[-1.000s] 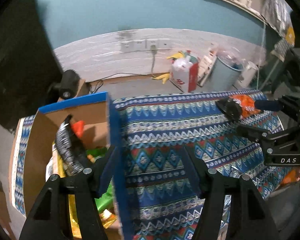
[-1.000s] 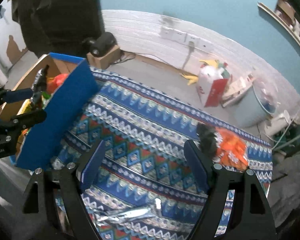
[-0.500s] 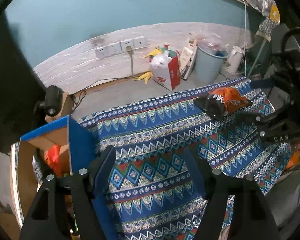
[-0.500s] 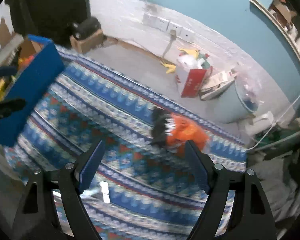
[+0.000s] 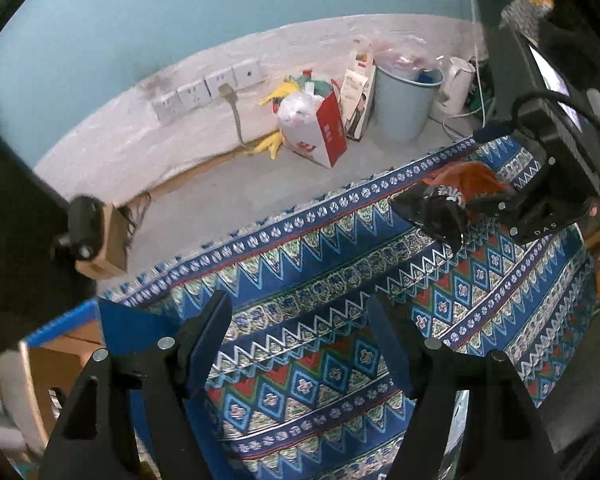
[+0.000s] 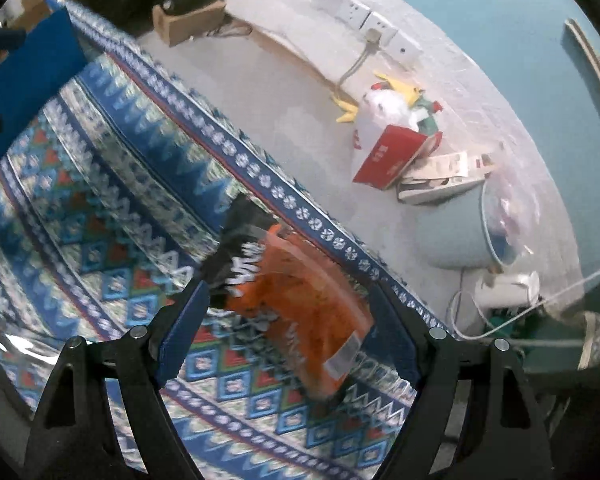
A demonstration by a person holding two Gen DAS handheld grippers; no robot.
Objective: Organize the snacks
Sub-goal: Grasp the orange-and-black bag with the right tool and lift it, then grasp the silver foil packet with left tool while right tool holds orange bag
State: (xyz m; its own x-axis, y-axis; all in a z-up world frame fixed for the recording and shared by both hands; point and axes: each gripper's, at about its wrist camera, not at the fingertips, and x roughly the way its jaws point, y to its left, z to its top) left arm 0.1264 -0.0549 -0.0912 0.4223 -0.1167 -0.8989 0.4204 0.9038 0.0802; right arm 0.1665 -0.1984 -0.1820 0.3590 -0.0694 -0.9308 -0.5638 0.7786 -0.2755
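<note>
An orange and black snack bag (image 6: 300,312) lies on the patterned cloth near the table's far edge. My right gripper (image 6: 290,296) is open and points steeply down over it. The bag sits between the fingers, and the pads do not press on it. In the left wrist view the same bag (image 5: 452,196) is at the upper right with the right gripper (image 5: 488,166) straddling it. My left gripper (image 5: 300,304) hangs open over bare cloth with nothing between its fingers. The cardboard box with a blue flap (image 5: 116,320) that holds other snacks stands at the lower left.
The table's far edge (image 5: 340,204) drops to the floor. On the floor stand a red and white bag (image 5: 316,128), a light blue bin (image 5: 404,108), a white kettle (image 5: 456,84) and a small carton (image 5: 108,240). The box's blue flap (image 6: 24,80) rises at the left.
Both grippers have moved right, away from the box. The right gripper has come down over the orange bag, which now lies between its fingers. The box has slid to the left edge of the views.
</note>
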